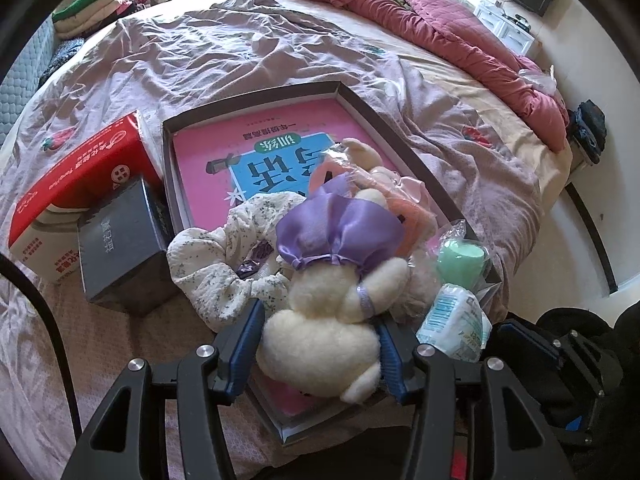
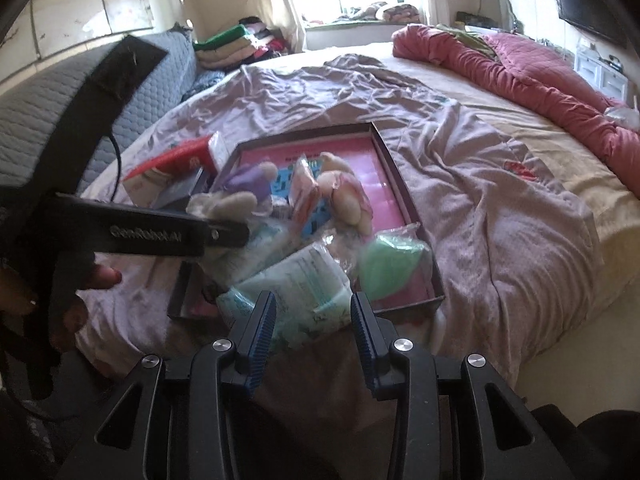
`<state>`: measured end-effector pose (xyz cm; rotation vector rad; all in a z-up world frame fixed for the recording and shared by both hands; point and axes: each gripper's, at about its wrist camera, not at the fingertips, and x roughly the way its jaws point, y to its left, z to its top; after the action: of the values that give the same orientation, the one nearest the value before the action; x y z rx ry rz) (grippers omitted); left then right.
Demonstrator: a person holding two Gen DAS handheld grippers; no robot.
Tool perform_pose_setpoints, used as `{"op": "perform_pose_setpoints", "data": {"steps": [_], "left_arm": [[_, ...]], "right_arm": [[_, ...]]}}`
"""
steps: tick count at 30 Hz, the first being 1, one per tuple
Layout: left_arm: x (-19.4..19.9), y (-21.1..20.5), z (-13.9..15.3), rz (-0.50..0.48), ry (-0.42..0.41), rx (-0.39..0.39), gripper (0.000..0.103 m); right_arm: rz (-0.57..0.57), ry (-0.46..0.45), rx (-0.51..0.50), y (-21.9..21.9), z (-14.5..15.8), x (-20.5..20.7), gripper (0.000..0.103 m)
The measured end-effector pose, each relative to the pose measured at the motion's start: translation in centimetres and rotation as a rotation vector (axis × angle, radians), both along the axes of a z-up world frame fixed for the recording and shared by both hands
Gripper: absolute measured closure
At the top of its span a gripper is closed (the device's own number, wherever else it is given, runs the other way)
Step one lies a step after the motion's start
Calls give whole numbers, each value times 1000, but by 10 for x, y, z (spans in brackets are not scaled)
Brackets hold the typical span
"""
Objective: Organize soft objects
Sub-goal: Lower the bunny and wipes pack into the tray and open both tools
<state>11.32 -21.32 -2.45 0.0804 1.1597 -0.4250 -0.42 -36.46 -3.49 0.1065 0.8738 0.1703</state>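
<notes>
A shallow dark box (image 1: 376, 118) with a pink book inside lies on the bed. My left gripper (image 1: 320, 340) is shut on a cream plush rabbit (image 1: 332, 320) in a purple satin dress, over the box's near corner. A floral scrunchie (image 1: 224, 256), a bagged pink-and-peach plush (image 1: 384, 188), a bagged mint green sponge (image 1: 460, 260) and a pale tissue pack (image 1: 456, 324) crowd around it. My right gripper (image 2: 314, 320) is open, its jaws either side of the tissue pack (image 2: 304, 284). The left gripper (image 2: 224, 234) shows in the right wrist view, holding the rabbit (image 2: 236, 200).
A red-and-white carton (image 1: 76, 184) and a dark grey box (image 1: 120, 248) stand left of the shallow box. A crumpled mauve sheet (image 1: 200, 60) covers the bed. A red quilt (image 1: 460, 36) lies along the far right. Folded clothes (image 1: 96, 4) are stacked at the far left.
</notes>
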Motion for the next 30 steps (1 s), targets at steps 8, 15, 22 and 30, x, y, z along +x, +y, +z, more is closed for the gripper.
{"op": "perform_pose_setpoints", "data": {"steps": [8, 15, 22, 30], "left_arm": [[2, -1, -2, 2, 2, -6, 46], [8, -1, -3, 7, 3, -9, 45], [14, -1, -7, 11, 8, -6, 43], [19, 0, -7, 13, 8, -4, 39]], "right_arm": [[-14, 6, -34, 0, -13, 12, 57], [2, -32, -79, 3, -16, 28, 51], [17, -81, -111, 5, -23, 43, 47], [55, -97, -172, 13, -36, 60, 47]]}}
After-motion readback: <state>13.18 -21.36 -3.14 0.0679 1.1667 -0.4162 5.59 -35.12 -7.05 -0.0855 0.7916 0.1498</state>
